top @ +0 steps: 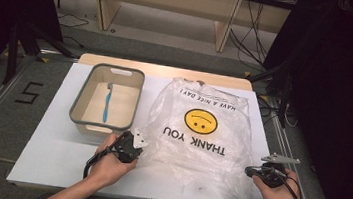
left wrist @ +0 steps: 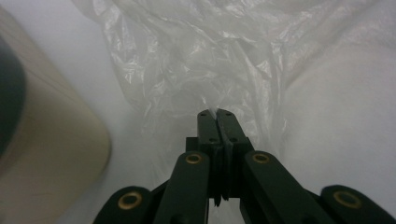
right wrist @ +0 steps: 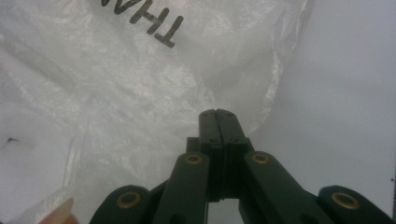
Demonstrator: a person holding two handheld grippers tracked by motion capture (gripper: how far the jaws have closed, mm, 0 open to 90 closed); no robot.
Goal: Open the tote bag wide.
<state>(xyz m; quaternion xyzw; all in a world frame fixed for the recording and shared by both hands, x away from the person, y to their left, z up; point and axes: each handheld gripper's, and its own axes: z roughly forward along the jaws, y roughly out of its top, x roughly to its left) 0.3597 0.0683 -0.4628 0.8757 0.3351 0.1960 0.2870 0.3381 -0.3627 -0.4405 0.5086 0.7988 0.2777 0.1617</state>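
- Both our hands (top: 111, 165) sit at table's (top: 47, 155) near edge.
- L gripper (left wrist: 216, 113) — jaws clenched on bag's (top: 201, 132) left edge.
- R gripper (right wrist: 217, 113) — jaws pinched together at bag's right edge; film between them, can't tell.
- Bag lies flat mid-table, beside tub (top: 79, 103) w/ toothbrush (top: 107, 102).

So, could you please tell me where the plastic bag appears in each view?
High view: the bag lies right of centre on the table, beside the bin.
Left gripper view: it spreads across the top and centre, its edge pinched in the jaws.
Right gripper view: it covers the upper left.
Shared landmark: the THANK YOU print.
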